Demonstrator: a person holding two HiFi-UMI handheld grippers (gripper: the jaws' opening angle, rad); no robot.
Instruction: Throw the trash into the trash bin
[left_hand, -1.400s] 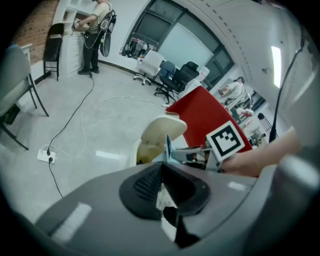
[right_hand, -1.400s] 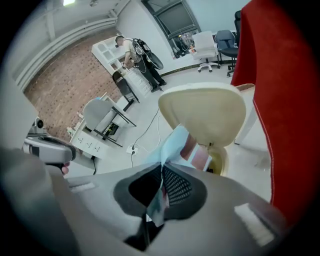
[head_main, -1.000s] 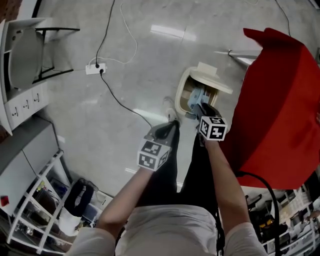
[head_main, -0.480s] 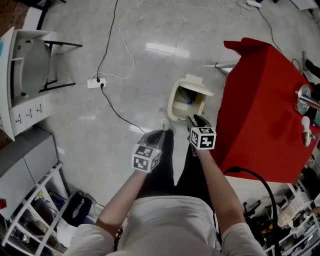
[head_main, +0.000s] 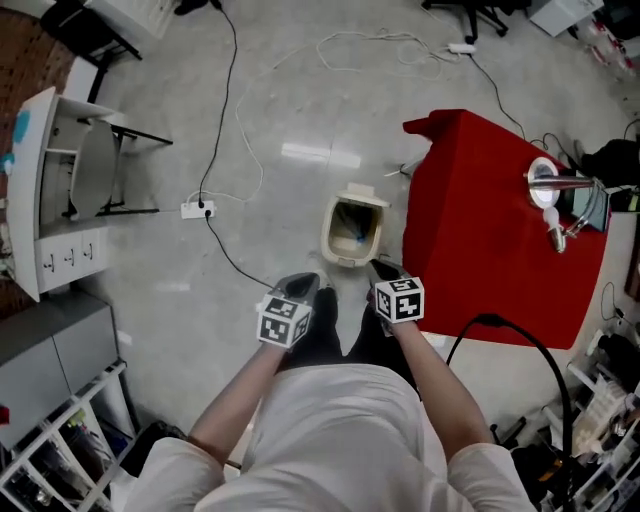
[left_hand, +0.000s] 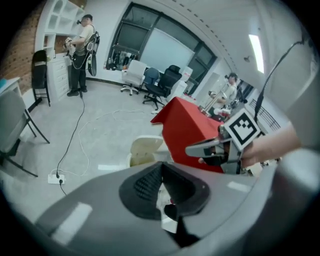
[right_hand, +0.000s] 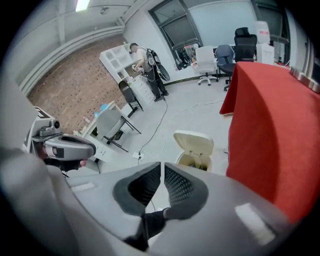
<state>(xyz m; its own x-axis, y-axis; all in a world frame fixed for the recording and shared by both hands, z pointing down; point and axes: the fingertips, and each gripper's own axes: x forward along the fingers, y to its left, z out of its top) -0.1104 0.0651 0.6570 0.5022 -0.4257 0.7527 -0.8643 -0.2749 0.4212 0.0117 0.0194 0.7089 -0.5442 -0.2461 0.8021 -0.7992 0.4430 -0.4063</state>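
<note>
Right gripper (right_hand: 162, 172): jaws have just been closing, now nearly together with nothing between them; held near the trash bin (head_main: 340, 254), on the person's side.
Left gripper (left_hand: 160, 169): jaw tips together; a white bit behind them, which I cannot identify.
Trash (head_main: 352, 233): bluish, inside the bin; probably light, soft and crumpled, so pinch any fold.
Views: only the head view shows the bin's contents.

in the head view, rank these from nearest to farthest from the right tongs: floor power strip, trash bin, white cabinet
1. trash bin, on the floor just ahead of the right tongs, whose jaws have just been closing with nothing between them.
2. power strip, on the floor to the left.
3. white cabinet, at the far left edge.
</note>
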